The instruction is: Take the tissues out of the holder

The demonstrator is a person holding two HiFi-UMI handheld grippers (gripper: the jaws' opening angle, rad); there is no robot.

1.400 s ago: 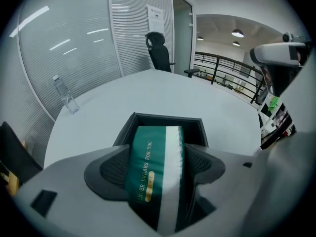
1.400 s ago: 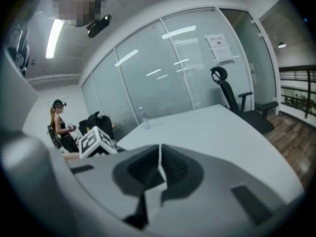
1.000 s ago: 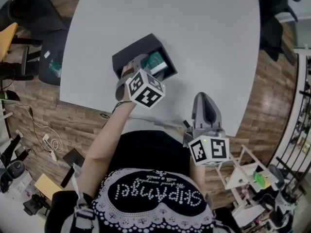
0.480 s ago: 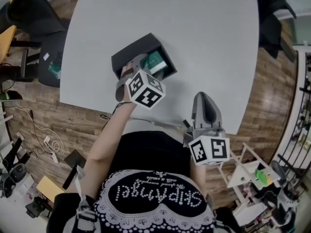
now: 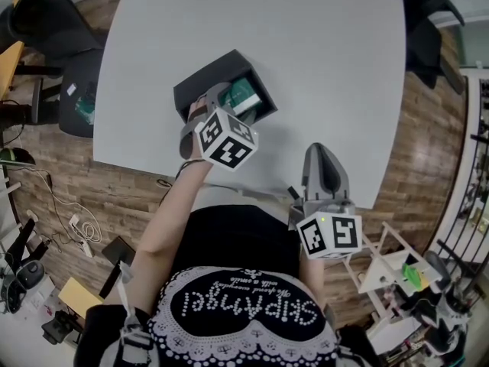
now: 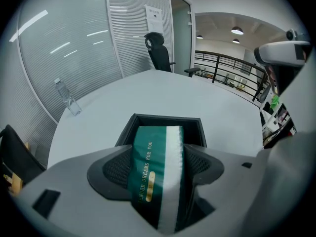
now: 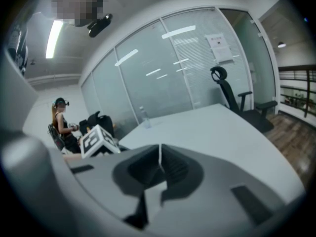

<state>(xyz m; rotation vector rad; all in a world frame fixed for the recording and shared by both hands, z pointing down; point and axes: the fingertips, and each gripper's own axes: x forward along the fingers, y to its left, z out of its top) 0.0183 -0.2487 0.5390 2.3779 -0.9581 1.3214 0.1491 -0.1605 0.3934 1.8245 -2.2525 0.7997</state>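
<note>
Lit brightly and evenly from overhead by a ceiling strip light and round downlights, mirrored as streaks across the glass partition. Marked by faint, soft shadows on the pale table. Bent by fisheye optics, darkened at the corners (both gripper views). Sharp on the tissue pack; blurred across the right gripper.
</note>
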